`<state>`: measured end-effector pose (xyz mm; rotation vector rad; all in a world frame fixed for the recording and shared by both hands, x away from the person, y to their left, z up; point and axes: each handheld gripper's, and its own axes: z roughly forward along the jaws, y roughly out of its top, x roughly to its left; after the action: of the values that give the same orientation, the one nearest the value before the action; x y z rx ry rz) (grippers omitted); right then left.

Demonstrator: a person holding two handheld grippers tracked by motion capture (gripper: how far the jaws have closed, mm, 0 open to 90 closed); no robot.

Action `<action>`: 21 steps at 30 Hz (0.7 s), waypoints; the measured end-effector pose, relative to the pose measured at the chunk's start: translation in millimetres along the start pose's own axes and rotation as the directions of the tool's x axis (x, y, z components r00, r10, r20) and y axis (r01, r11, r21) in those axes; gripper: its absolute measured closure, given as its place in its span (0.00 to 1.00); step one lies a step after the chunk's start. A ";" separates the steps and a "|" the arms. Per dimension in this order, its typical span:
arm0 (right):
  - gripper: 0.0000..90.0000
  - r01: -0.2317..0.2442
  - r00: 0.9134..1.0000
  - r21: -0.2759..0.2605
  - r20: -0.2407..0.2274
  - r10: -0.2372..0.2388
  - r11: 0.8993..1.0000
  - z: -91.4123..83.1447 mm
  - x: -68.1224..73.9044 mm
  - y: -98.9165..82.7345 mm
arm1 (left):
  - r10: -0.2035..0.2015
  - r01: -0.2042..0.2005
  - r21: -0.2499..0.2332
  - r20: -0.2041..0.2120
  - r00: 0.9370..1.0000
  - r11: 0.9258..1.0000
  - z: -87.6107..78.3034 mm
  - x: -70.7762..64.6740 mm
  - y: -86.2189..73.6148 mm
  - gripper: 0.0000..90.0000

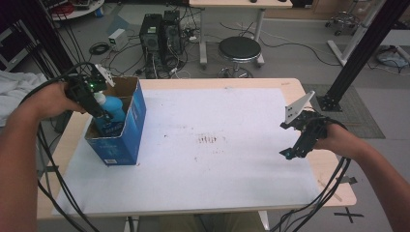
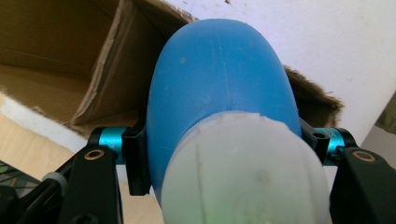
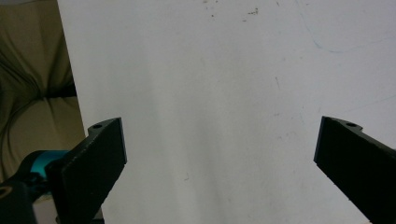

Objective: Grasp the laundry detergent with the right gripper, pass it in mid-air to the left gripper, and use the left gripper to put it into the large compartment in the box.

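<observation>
A blue bottle [image 1: 115,108] with a white cap [image 1: 100,98] stands tilted inside an open blue cardboard box [image 1: 131,130] at the table's left side. My left gripper [image 1: 103,113] reaches into the box from the left and is shut on the bottle just below its cap. In the left gripper view the bottle [image 2: 219,84] sits between the two jaws, white cap [image 2: 243,177] nearest the camera, with the box's brown inside [image 2: 56,60] beyond. My right gripper [image 1: 286,140] hovers over the white sheet's right edge, open, with nothing between its jaws [image 3: 219,140].
A white sheet [image 1: 232,169] covers most of the wooden table, with a reddish smear [image 1: 208,140] at its middle. Cables trail off both gripper handles toward the front edge. Beyond the far edge stand computer towers [image 1: 159,38] and a black stool [image 1: 239,50].
</observation>
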<state>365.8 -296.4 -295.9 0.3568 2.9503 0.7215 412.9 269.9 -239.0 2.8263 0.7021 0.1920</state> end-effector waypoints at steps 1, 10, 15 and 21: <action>0.02 0.000 1.000 0.000 -0.001 0.000 1.000 0.6 -0.1 -0.3 | 0.003 -0.003 0.006 -0.001 1.000 1.000 3.8 -0.3 -0.2 0.42; 0.02 -0.006 1.000 0.006 -0.003 0.006 1.000 4.0 -0.9 -1.0 | 0.033 -0.034 0.047 0.007 0.999 0.998 27.0 1.1 -3.7 0.42; 0.02 -0.005 1.000 0.006 -0.007 0.005 1.000 6.1 -0.8 -0.6 | 0.035 -0.035 0.055 0.010 0.999 0.998 35.9 1.5 -6.2 0.42; 0.02 -0.003 1.000 -0.001 -0.001 0.003 1.000 5.7 -0.7 -1.4 | 0.016 -0.017 0.050 0.018 1.000 0.999 44.8 2.8 -11.2 0.42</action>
<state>367.0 -295.3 -301.5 0.3614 2.9507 0.7237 418.4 272.7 -284.9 2.8792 0.6893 0.1548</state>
